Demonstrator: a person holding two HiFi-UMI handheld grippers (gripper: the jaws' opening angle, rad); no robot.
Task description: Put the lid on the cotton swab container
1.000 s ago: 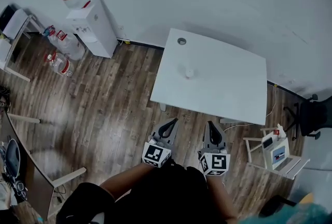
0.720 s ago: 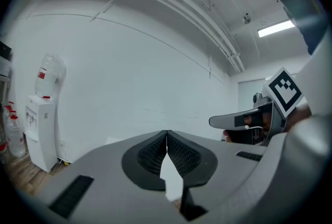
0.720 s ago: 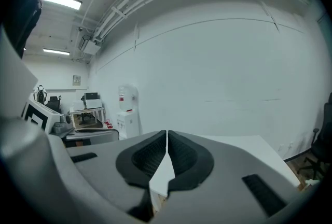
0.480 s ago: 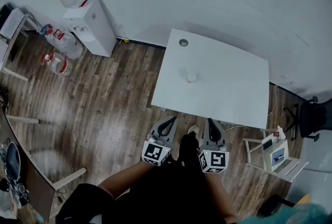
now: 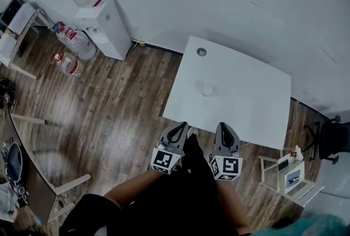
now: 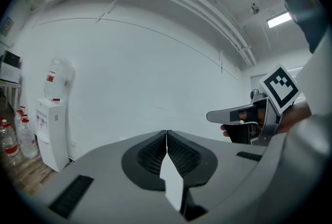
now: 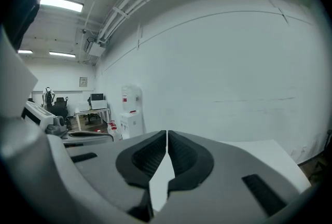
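Note:
A small white round container (image 5: pixel 207 90), likely the cotton swab container, stands near the middle of the white table (image 5: pixel 246 104). A small grey round thing (image 5: pixel 202 52) lies at the table's far left corner; I cannot tell whether it is a lid. Both grippers hang over the wooden floor, short of the table's near edge. My left gripper (image 5: pixel 180 126) (image 6: pixel 166 133) is shut and empty. My right gripper (image 5: pixel 225 126) (image 7: pixel 166 133) is also shut with nothing in it. Each points toward the table and the white wall.
A water dispenser (image 5: pixel 101 22) with spare bottles (image 5: pixel 71 43) stands at the back left wall. A light wooden chair (image 5: pixel 287 175) with things on it is right of me, a black office chair (image 5: pixel 334 139) beyond. A desk edge (image 5: pixel 33 186) runs along the left.
The table has drawn nearer to the grippers in the head view and shifted right. A dark leg now shows between the two grippers. Both grippers stay shut.

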